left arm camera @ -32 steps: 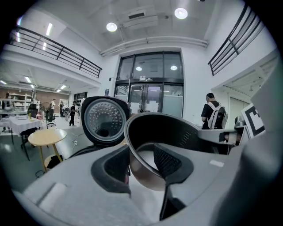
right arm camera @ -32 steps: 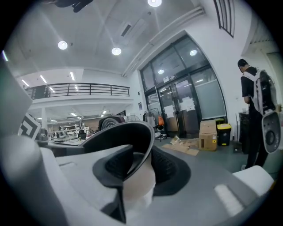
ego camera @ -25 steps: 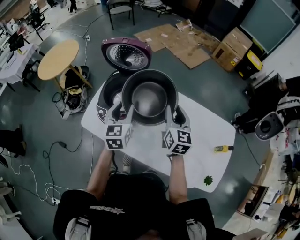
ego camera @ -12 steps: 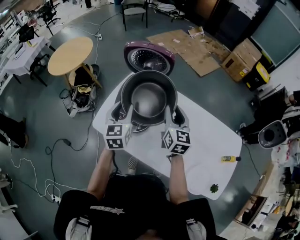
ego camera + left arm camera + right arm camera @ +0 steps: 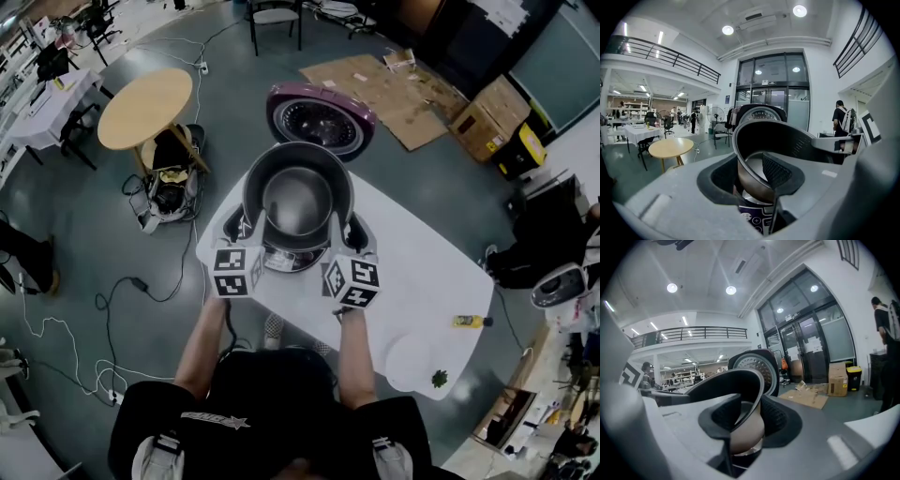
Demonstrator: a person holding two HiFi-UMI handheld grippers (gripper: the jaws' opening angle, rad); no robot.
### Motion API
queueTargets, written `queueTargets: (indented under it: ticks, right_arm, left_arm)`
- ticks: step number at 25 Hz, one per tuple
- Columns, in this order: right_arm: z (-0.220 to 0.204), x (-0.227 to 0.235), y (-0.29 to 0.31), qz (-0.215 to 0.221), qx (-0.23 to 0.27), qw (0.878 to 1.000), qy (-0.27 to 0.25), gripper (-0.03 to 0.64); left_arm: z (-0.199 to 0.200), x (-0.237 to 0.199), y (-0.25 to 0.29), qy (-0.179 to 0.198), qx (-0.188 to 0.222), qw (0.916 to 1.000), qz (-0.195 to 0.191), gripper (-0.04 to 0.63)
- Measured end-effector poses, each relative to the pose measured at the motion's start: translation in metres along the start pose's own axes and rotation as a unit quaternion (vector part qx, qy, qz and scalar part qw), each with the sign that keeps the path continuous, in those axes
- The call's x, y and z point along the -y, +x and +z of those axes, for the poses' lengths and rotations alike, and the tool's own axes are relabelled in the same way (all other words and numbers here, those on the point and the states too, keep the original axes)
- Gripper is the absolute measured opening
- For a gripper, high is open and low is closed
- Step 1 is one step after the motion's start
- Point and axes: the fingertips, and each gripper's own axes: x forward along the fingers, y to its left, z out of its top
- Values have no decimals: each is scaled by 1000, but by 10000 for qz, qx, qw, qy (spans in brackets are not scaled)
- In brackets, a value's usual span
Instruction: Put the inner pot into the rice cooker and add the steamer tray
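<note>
The inner pot [image 5: 298, 195], dark, round and upright, hangs over the rice cooker [image 5: 281, 261]; the cooker's purple lid [image 5: 322, 120] stands open behind.

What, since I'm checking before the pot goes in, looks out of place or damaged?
Nothing among the task items: left gripper and right gripper hold the dark metal inner pot by its rim. Only flattened brown cardboard litters the floor.

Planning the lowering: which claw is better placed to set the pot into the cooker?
Neither alone: the left claw and right claw clamp opposite sides of the inner pot above the rice cooker. Lowering evenly with both seems best.
</note>
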Motion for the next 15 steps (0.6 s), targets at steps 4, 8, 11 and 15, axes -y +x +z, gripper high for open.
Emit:
queueTargets:
  ticks: [4,8,11,15]
  right_arm:
    - [-13,2,7,-117,-123,9998,67,127]
    - [-22,8,14,-251,-244,9994,75,127]
    - [-29,12,19,-339,-346,9988,112,127]
    - [-40,16,26,-438,-474,9977,189,127]
  left_arm:
    - [-10,-4,10,1,-135,9998,-112,175]
    - [-18,-5,23,27,-267,9994,-198,175]
    - [-24,-5,32,49,-379,9989,-271,175]
    - [-30,-7,44,75,-516,9980,-355,175]
